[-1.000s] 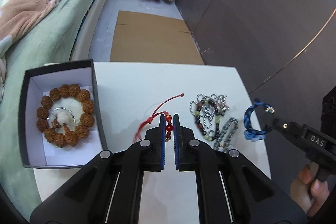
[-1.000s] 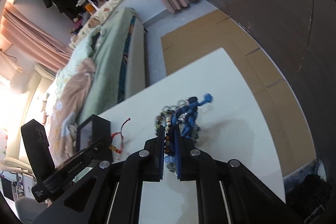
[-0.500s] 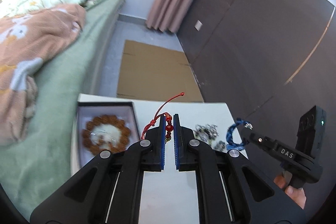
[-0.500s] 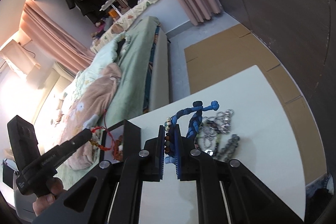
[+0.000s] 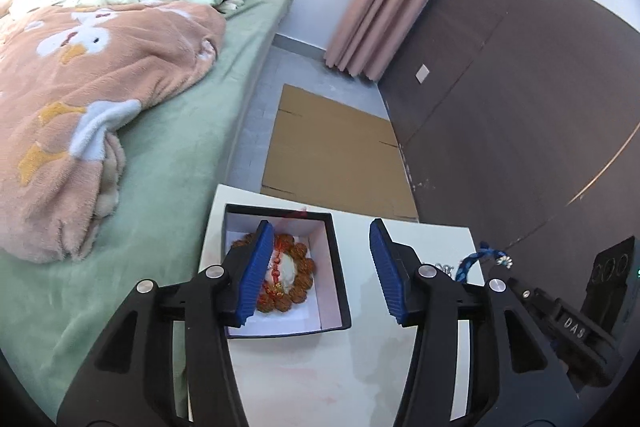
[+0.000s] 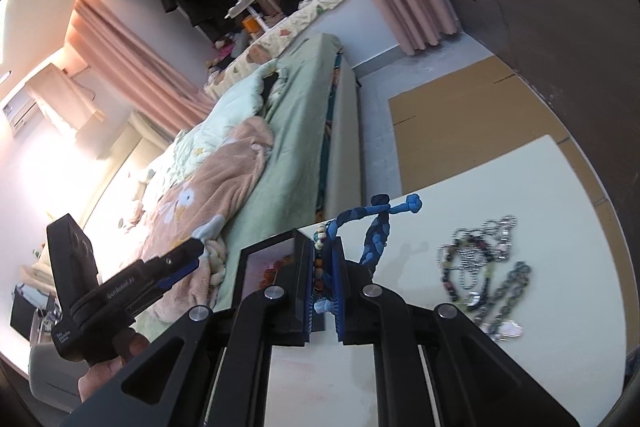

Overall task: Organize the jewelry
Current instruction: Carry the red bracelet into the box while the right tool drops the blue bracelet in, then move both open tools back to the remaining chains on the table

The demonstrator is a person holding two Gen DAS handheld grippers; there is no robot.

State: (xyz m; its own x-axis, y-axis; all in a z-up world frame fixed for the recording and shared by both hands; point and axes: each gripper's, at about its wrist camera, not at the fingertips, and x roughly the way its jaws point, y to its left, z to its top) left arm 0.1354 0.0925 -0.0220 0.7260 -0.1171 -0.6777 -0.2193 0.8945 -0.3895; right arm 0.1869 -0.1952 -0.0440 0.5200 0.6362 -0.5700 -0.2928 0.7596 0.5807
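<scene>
My left gripper (image 5: 319,233) hangs over the black box (image 5: 338,267), and its jaws are opening with nothing between them. A red cord bracelet (image 5: 275,271) lies inside the box on top of a brown bead bracelet (image 5: 301,277). My right gripper (image 6: 324,247) is shut on a blue braided bracelet (image 6: 376,227), held above the white table (image 6: 520,187) beside the box (image 6: 280,251). A short beaded strand (image 6: 318,259) is pinched along with it. In the left wrist view the blue bracelet (image 5: 472,261) hangs to the right of the box.
Two metal and bead chains (image 6: 480,267) lie loose on the table's right side. A bed (image 5: 168,131) with a pink blanket runs along the left. Flat cardboard (image 5: 336,151) lies on the floor beyond the table, by a dark wall (image 5: 520,107).
My left gripper carried the red cord bracelet from the table to above the box and opened, and the bracelet now lies inside. My right gripper lifted the blue bracelet off the table toward the box.
</scene>
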